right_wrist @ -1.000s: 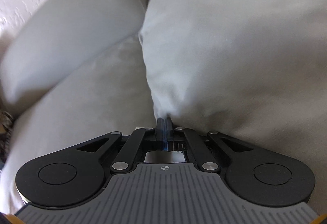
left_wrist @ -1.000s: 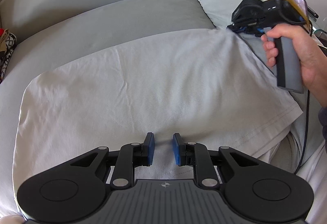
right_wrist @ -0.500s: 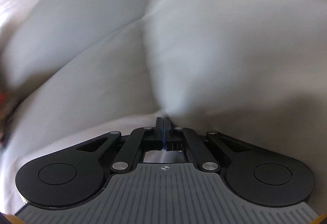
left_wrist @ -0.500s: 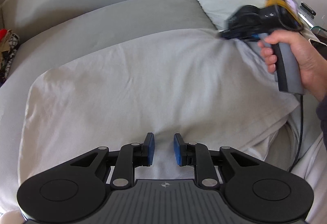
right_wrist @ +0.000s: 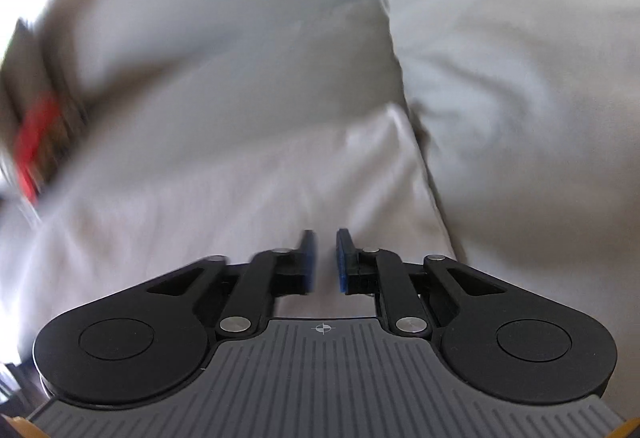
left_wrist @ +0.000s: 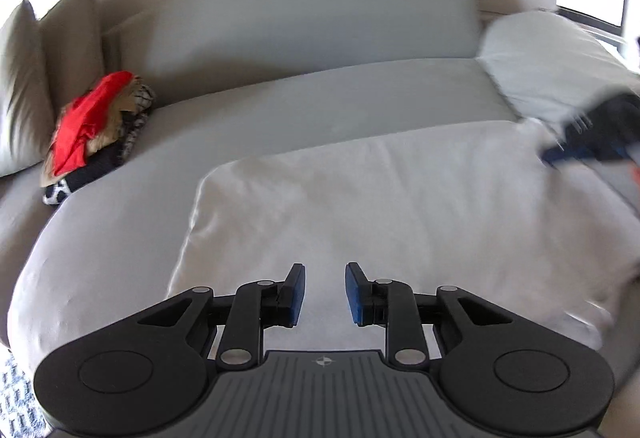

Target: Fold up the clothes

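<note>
left gripper (left_wrist: 322, 294): nearest the lens, its blue pads stand parted with nothing between them, poised over the near edge of the white garment (left_wrist: 392, 206).
white garment: spread flat on the grey sofa seat (left_wrist: 304, 110), its left edge a rounded fold, its right part running off toward the far corner. It looks part-folded, one layer over another.
right gripper (right_wrist: 323, 262): jaws are opening, and in its own view no cloth sits between the pads; the garment lies just below them. From the left wrist view it is only a dark blur at the right edge, so whether a thread of fabric clings to it is hard to tell.
step in hand: judged to be letting go after laying a fold, then taking a fresh hold.
doing it well: let the right jaws clear the cloth fully before lifting away, so the laid layer is not dragged. Pinch the next edge at matching corners with both grippers and keep the fold line straight.
pillow (right_wrist: 520, 78): beyond the right gripper, bulging against the garment's far side; it may crowd the next fold.
pile of clothes (left_wrist: 96, 126): farthest, red on top, at the sofa's left end, well apart.
</note>
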{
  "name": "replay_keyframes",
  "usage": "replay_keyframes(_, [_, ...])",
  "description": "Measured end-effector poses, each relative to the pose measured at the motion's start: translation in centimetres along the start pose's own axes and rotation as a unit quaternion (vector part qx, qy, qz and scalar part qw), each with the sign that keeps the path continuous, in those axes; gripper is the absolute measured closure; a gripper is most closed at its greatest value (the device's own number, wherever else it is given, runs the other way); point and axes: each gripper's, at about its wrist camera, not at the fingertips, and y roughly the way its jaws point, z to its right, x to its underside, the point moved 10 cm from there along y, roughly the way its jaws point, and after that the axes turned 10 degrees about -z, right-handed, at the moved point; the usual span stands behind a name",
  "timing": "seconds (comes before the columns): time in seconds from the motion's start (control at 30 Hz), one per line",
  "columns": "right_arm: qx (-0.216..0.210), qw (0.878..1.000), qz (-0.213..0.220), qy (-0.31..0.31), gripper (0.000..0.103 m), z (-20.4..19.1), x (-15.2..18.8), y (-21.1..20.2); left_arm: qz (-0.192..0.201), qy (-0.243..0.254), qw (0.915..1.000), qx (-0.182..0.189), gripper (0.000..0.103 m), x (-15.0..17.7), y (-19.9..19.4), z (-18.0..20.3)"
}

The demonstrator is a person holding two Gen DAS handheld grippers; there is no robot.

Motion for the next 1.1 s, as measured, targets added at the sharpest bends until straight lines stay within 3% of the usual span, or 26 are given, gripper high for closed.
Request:
replay_keyframes(0.07, [0.094,0.996,-0.003,0.003,0.087,1.7,1.8,-0.6,-0.034,-0.004,0.9992,0.02,0.083,0.6,1.2,0.2])
replay_keyframes(0.1, [0.134,0.991,-0.005,0.007,0.098,2.5,2.6,-1.1,-0.056,-0.001,0.9971,0.051,0.085,1.4,1.3,0.7])
replay_keyframes(0.13, [0.133,0.991,-0.01,0.028,0.103,3.3,3.3,-1.7,-0.073,0.004,0.9943,0.078,0.085,2.1,1.2,1.2])
replay_keyframes(0.2, [0.134,0.99,-0.014,0.05,0.102,3.4,4.0,-3.2,-0.069,0.025,0.9927,0.096,0.083,2.5,-0.2,0.9])
replay_keyframes(0.23, [0.137,0.989,-0.015,0.053,0.098,2.8,4.1,-4.0,-0.073,0.027,0.9909,0.11,0.08,2.6,-0.7,0.5])
replay_keyframes(0.3, [0.137,0.989,-0.014,0.058,0.062,1.3,4.2,-5.7,-0.067,-0.026,0.9858,0.152,0.077,1.8,-1.6,-1.9])
replay_keyframes(0.4, [0.039,0.999,0.021,0.02,0.049,-5.0,4.9,-7.6,-0.033,-0.129,0.978,0.16,0.077,-0.4,-1.4,-7.6])
replay_keyframes(0.5, [-0.071,0.998,-0.002,0.0,0.047,-10.6,5.6,-6.9,-0.016,-0.233,0.9586,0.162,0.08,-2.7,0.7,-13.7])
replay_keyframes(0.67, [-0.14,0.989,-0.047,-0.002,0.047,-15.7,6.5,-2.7,-0.038,-0.324,0.9114,0.25,0.08,-5.0,6.4,-17.4])
replay_keyframes(0.73, [-0.132,0.99,-0.053,-0.003,0.047,-16.4,7.2,-2.3,-0.048,-0.349,0.893,0.28,0.079,-5.5,8.3,-17.9])
replay_keyframes(0.83, [-0.122,0.99,-0.065,-0.004,0.047,-17.2,8.7,-2.3,-0.042,-0.363,0.8814,0.299,0.078,-5.7,9.6,-18.1])
replay_keyframes(0.93, [-0.123,0.99,-0.068,0.0,0.047,-17.2,9.4,-2.8,-0.04,-0.373,0.8581,0.351,0.077,-6.3,10.6,-17.6])
replay_keyframes(1.1, [-0.118,0.99,-0.073,0.002,0.047,-17.4,9.6,-2.4,-0.024,-0.36,0.8453,0.394,0.078,-7.3,11.0,-16.4])
